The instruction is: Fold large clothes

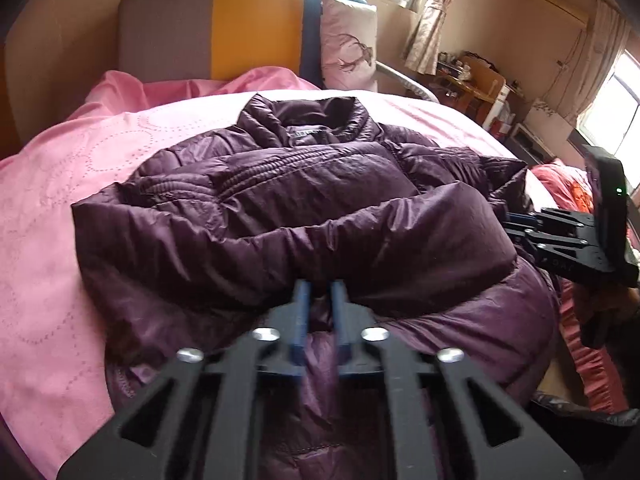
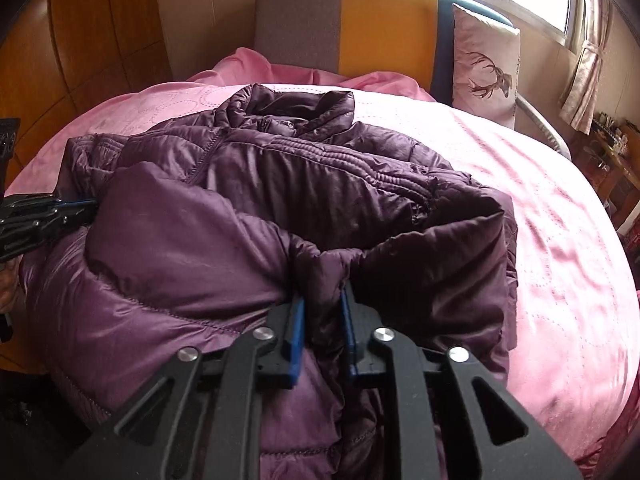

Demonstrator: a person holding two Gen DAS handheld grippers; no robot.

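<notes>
A dark purple puffer jacket (image 1: 304,184) lies on the pink bed, collar toward the headboard, with its lower part bunched toward me. My left gripper (image 1: 320,292) is shut on a fold of the jacket's near edge, and purple fabric shows between the blue pads. In the right wrist view, my right gripper (image 2: 324,300) is shut on another fold of the jacket (image 2: 280,184) near its hem. Each gripper shows in the other's view: the right gripper (image 1: 516,220) at the jacket's right side, the left gripper (image 2: 80,205) at its left side.
The pink bedspread (image 1: 80,184) covers the bed around the jacket. A grey, yellow and blue headboard (image 1: 248,28) stands behind, with a deer-print pillow (image 2: 486,68) leaning on it. Wooden wardrobe doors (image 2: 92,52) are at the left; cluttered shelves (image 1: 476,80) and windows are at the right.
</notes>
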